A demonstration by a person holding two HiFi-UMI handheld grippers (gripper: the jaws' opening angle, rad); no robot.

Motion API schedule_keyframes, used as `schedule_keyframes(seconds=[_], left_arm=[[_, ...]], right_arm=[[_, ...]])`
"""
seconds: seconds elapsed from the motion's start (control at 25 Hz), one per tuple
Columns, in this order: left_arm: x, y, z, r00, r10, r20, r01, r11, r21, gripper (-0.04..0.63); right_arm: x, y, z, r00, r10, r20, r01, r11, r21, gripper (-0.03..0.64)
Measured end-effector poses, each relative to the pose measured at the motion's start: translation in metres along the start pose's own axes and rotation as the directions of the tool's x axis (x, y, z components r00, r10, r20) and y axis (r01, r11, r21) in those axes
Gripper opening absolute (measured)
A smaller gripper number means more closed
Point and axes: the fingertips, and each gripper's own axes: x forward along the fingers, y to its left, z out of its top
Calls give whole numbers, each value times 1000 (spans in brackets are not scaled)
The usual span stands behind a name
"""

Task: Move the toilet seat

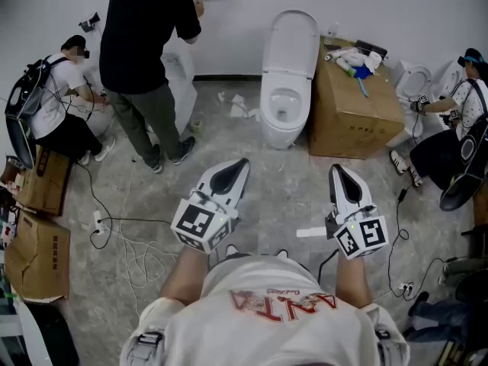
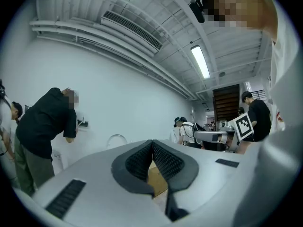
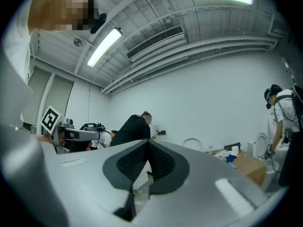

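Left gripper (image 2: 152, 144): jaws clenched pad to pad, nothing between them. Right gripper (image 3: 147, 144): same, clamped shut and empty. In the head view both hang in the air above the floor (image 1: 267, 174), side by side and apart, tips pointing at the toilet (image 1: 286, 105). The hands holding them are hidden under the gripper bodies; only forearms show.

Toilet stands against the far wall, well ahead of both grippers, neither touching it. Its lid (image 1: 294, 40) is upright. The seat can't be separated from the bowl rim at this size, so I can't tell whether it is down or raised.

A box (image 1: 354, 105) sits just right of the toilet; the clutter on top is too small to identify. Left of the toilet a person in black (image 1: 145, 36) stands bent over a second toilet (image 1: 181, 82), mostly blocking it. A crouching person (image 1: 57, 109) is at far left. Another person (image 1: 457, 128) at far right is cut off by the frame edge. Cables (image 1: 130, 239) lie loose on the floor at left.
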Motion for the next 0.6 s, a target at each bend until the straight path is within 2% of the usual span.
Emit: schedule_keyframes(seconds=[0.4, 0.6], left_arm=[[1, 5, -4, 1000, 1, -13, -1, 1000, -5, 9], [-10, 23, -5, 1000, -1, -19, 1, 1000, 1, 9]], right_arm=[[4, -3, 0, 1000, 1, 24, -2, 999, 47, 3], [20, 13, -7, 1000, 3, 16, -4, 998, 56, 3]])
